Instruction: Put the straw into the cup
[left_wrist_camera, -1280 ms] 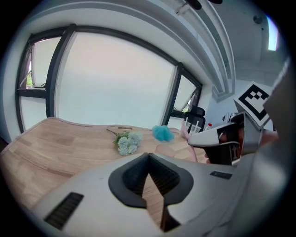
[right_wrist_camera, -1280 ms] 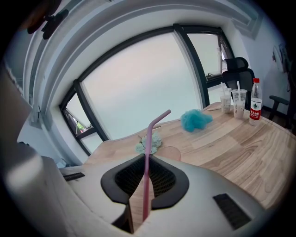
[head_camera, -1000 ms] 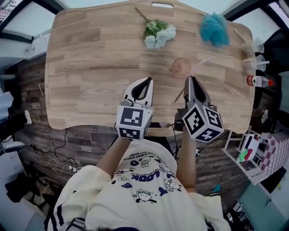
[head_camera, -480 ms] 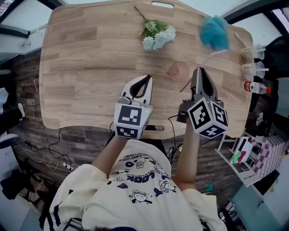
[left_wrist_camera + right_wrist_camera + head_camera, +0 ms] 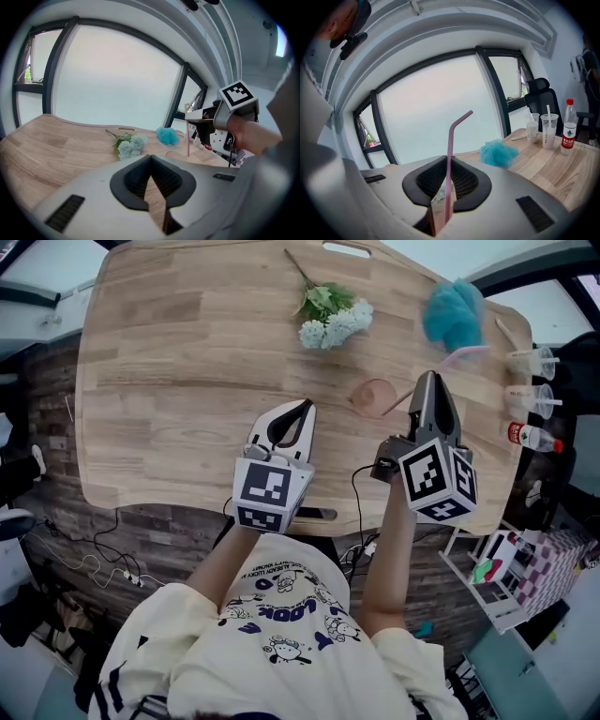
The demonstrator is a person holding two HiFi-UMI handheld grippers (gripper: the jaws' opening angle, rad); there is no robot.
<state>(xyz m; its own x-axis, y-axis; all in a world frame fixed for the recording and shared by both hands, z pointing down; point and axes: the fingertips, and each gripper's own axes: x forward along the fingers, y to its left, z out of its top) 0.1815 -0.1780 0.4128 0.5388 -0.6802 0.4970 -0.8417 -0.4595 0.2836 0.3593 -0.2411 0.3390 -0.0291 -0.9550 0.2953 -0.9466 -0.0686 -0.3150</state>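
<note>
**Straw at the cup, not yet inserted.**
My right gripper is clamped on the pink straw. In the head view the straw's lower end lies just beside the cup, which stands at 9 o'clock from the jaws. My left gripper, jaws together on nothing, sits at 9 o'clock of the cup and is not touching it. I judge 2 risks: the tip strikes the rim and topples the unheld cup, or the thin straw pivots in the clamp.
</note>
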